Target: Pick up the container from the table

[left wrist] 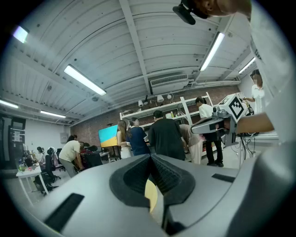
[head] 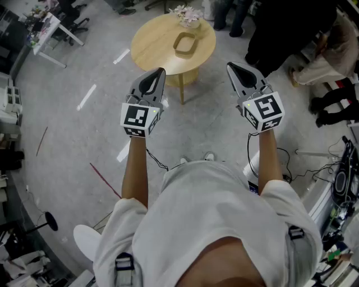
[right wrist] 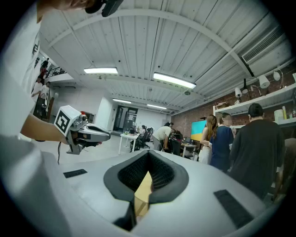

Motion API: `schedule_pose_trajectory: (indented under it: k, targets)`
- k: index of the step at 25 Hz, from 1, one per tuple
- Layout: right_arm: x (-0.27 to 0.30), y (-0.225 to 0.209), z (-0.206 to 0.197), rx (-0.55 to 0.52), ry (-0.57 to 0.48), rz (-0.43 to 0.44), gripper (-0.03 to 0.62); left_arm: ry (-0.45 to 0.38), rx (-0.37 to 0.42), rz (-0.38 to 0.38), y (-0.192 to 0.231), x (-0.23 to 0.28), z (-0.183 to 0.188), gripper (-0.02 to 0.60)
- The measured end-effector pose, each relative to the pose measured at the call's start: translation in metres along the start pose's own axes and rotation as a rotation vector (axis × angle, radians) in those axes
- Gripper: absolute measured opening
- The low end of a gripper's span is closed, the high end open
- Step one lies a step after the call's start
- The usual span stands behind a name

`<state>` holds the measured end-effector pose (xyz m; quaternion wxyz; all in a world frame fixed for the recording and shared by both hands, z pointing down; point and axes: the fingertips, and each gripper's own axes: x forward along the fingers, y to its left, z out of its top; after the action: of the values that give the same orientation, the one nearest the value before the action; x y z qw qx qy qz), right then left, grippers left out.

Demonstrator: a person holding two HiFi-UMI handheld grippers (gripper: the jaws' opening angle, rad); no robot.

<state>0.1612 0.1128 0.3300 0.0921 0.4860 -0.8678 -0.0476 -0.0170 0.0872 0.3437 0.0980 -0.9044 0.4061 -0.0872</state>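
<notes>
Room: open workshop, grey floor point(head: 73, 134) with tape marks. People stand beyond the right claw, desks far off past the left one.

Surface: round wooden table point(head: 148, 47), ahead of both claws and well below them. Top smooth and mostly bare; flowers point(head: 188, 13) at its far edge.

Container point(head: 176, 45): low, open, rounded-oblong tray in pale wood tone. It lies ahead, between the two claws' lines, nearer the left claw's line and well apart from both.
- Looks light and stiff with a thin raised rim; not fragile by appearance.
- Could skid on the smooth top if nudged.
- Best hold, I judge: pinch a long side of the rim, one jaw inside and one outside.

Left claw point(head: 161, 71): jaws together, nothing between them, held level.

Right claw point(head: 230, 66): jaws fully together, empty, about level.
</notes>
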Motion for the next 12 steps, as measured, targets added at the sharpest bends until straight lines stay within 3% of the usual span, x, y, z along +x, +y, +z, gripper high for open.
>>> schedule_pose_trajectory:
  k: [7,12]
  targets:
    - [-0.039,-0.008,0.007,0.021,-0.009,0.013,0.014,0.007,-0.012,0.027,-0.024,-0.016,0.017,0.015]
    - [-0.073,-0.029,-0.020,0.025,0.002,0.039,0.014,0.029,-0.020,0.054,-0.063,-0.011,0.009,0.015]
